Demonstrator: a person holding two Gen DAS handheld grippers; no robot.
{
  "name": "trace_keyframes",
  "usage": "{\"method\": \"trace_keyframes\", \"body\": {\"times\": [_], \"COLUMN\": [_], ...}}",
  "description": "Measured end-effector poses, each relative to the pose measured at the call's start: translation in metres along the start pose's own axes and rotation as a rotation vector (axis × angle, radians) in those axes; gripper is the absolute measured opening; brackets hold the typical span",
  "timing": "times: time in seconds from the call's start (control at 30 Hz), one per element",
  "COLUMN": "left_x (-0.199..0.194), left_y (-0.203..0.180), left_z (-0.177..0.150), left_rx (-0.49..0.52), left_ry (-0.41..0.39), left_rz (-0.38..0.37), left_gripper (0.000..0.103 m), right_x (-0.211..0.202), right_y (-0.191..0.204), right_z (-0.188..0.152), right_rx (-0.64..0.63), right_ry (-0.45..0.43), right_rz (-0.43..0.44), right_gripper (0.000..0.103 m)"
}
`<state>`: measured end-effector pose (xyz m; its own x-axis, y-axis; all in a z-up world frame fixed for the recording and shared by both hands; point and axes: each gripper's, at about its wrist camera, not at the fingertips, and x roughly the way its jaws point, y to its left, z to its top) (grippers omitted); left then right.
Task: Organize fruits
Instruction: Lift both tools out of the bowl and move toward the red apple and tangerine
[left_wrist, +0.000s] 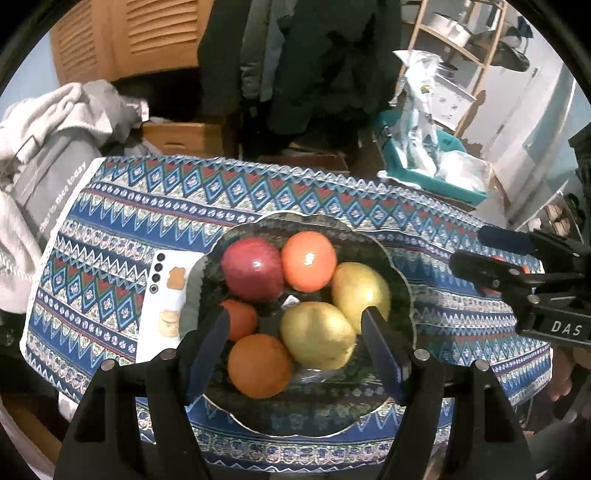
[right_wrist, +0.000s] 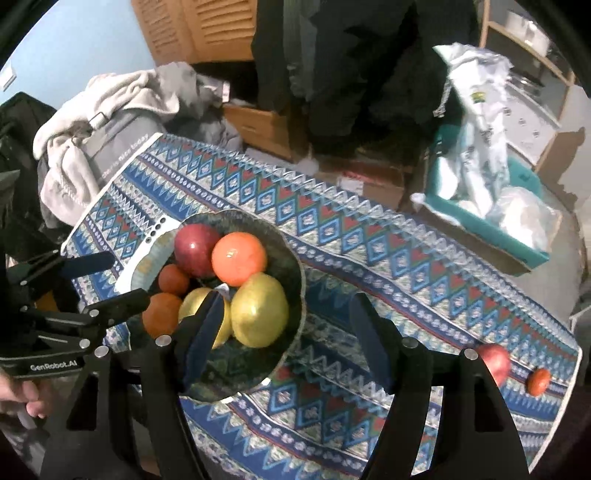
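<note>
Six fruits sit in the scalloped bowl (left_wrist: 400, 280): red apple (left_wrist: 253, 268) at eleven o'clock, pears at three. Left gripper (left_wrist: 295, 341) hangs above, jaws open and empty. Right gripper (right_wrist: 284, 332), jaws parted, grips nothing. Another apple (right_wrist: 495, 360) lies apart on the tablecloth (right_wrist: 369, 251).
</note>
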<state>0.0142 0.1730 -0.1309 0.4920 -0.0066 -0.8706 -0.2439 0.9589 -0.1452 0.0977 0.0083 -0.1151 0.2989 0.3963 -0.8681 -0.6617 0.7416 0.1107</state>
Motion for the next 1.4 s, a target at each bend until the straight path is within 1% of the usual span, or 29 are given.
{"method": "trace_keyframes", "body": {"times": [0.23,0.5,0.6,0.8,0.93,1.03,1.13,1.4], "left_x": [-0.009,-0.019,-0.022,-0.027,-0.033,-0.036,-0.037,-0.029], "left_y": [-0.022,-0.053,-0.064,-0.087,-0.106,-0.122,-0.138,-0.180], "left_z": [0.002,0.000,-0.002,-0.003,-0.003,-0.003,-0.003,-0.006], "left_rx": [0.028,0.086,0.107,0.147,0.174,0.202,0.227,0.296], "left_ry": [-0.018,-0.035,-0.038,-0.047,-0.055,-0.063,-0.065,-0.046], "left_rz": [-0.028,-0.052,-0.060,-0.070,-0.082,-0.088,-0.095,-0.102], "left_gripper": [0.076,0.077,0.077,0.077,0.077,0.080,0.080,0.080], "right_x": [-0.033,-0.069,-0.082,-0.101,-0.116,-0.126,-0.135,-0.148], "right_y": [-0.022,-0.046,-0.055,-0.073,-0.086,-0.097,-0.109,-0.148], "right_z": [-0.017,-0.035,-0.043,-0.058,-0.069,-0.078,-0.086,-0.109], "right_rx": [0.036,0.100,0.116,0.139,0.151,0.155,0.168,0.227], "right_ry": [-0.040,-0.077,-0.094,-0.116,-0.135,-0.144,-0.152,-0.143], "right_rz": [-0.045,-0.048,-0.067,-0.083,-0.108,-0.130,-0.151,-0.193], "right_gripper": [0.072,0.072,0.075,0.075,0.075,0.075,0.075,0.075]}}
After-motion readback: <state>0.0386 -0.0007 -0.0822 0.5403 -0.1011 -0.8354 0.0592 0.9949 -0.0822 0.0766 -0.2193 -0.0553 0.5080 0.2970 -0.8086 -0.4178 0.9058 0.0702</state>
